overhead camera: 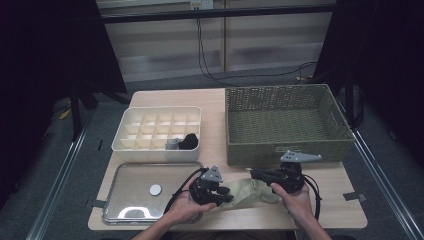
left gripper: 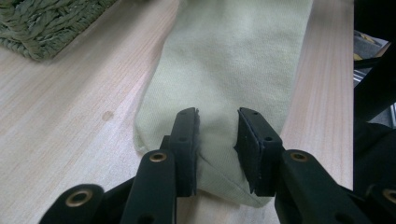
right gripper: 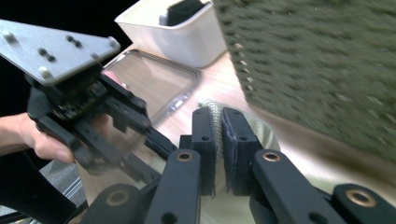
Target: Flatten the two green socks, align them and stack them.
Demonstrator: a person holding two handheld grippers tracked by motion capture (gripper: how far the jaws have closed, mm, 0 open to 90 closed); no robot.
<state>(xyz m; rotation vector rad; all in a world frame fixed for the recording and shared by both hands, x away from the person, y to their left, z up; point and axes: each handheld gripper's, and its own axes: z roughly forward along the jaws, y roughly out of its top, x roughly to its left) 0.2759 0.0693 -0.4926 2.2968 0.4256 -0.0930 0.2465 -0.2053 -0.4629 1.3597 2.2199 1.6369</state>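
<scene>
A pale green sock point(overhead camera: 245, 192) lies along the front of the wooden table point(overhead camera: 330, 200) between my two grippers. My left gripper point(overhead camera: 222, 196) is shut on one end of it; in the left gripper view the sock point(left gripper: 233, 56) bunches up between the jaws of the left gripper point(left gripper: 217, 114) and stretches away flat on the wood. My right gripper point(overhead camera: 256, 175) is shut on the other end. In the right gripper view the ribbed edge of the sock point(right gripper: 266, 130) is pinched in the narrow gap of the right gripper point(right gripper: 217, 112).
A woven green basket point(overhead camera: 285, 125) stands at the back right, close behind the right gripper. At the back left, a white compartment box point(overhead camera: 157, 127) holds a dark rolled item point(overhead camera: 189, 141). A clear tray point(overhead camera: 130, 200) with a white disc point(overhead camera: 155, 189) lies front left.
</scene>
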